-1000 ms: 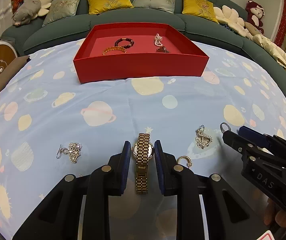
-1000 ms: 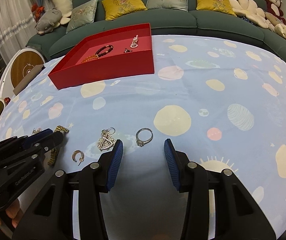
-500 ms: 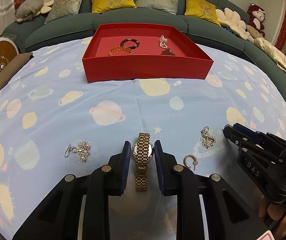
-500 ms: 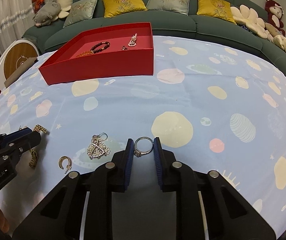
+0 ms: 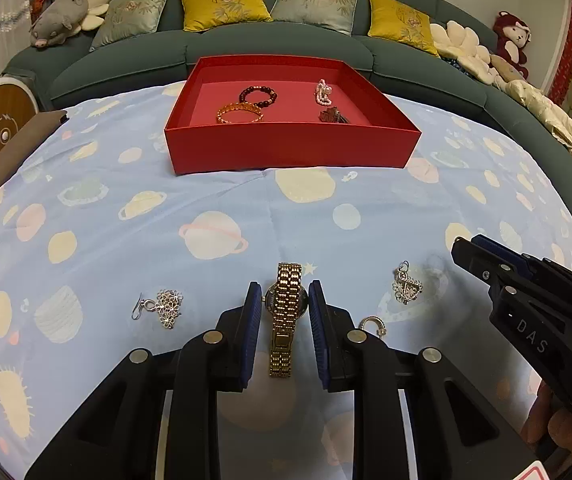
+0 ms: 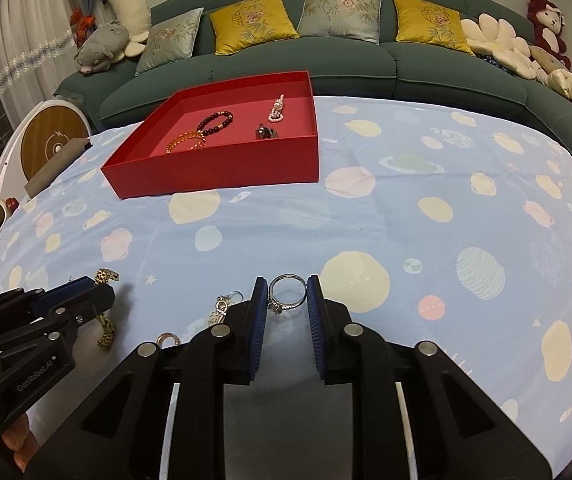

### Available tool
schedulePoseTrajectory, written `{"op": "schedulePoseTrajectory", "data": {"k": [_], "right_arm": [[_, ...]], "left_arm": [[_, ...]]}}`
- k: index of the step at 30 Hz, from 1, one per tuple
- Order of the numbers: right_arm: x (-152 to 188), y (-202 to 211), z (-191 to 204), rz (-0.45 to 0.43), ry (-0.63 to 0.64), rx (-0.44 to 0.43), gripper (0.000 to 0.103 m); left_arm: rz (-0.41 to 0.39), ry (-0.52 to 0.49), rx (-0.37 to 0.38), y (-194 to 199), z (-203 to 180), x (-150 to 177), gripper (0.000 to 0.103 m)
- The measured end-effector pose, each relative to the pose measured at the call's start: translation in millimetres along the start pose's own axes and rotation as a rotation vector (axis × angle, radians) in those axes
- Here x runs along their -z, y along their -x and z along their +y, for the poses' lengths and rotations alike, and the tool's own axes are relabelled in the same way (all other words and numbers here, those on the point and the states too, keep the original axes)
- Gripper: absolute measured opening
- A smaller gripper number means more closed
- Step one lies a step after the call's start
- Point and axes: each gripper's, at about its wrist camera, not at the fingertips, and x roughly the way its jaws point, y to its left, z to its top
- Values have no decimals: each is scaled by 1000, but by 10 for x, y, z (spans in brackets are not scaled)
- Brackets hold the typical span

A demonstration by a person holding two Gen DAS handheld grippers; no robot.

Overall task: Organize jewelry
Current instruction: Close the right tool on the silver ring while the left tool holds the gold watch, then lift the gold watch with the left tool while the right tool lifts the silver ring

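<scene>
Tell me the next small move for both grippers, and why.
Probably carry both toward the red tray: the left gripper has its jaws shut on the gold watch, the right gripper on the silver ring, and the tray's floor has room.

My left gripper (image 5: pixel 284 307) is closed on the gold watch (image 5: pixel 284 312), both pads touching its case. My right gripper (image 6: pixel 286 299) pinches the silver ring (image 6: pixel 287 294), and it seems lifted a little off the cloth.

A bench under a blue planet-print cloth (image 5: pixel 213 208) carries a red tray (image 5: pixel 286 148) far ahead of the jaws, with a flower earring (image 5: pixel 163 306), hoop earring (image 5: pixel 374 325) and triangular pendant (image 5: pixel 406 288) lying beside them.
</scene>
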Motion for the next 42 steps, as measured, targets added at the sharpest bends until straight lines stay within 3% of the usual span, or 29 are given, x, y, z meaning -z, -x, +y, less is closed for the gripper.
{"op": "schedulePoseTrajectory", "data": {"k": [26, 42], "right_arm": [[-66, 113, 211, -18, 11, -58, 20], [-510, 162, 348, -45, 11, -103, 20]], "left_arm": [[-47, 16, 3, 126, -25, -195, 19], [-141, -24, -78, 161, 186, -981, 19]]}}
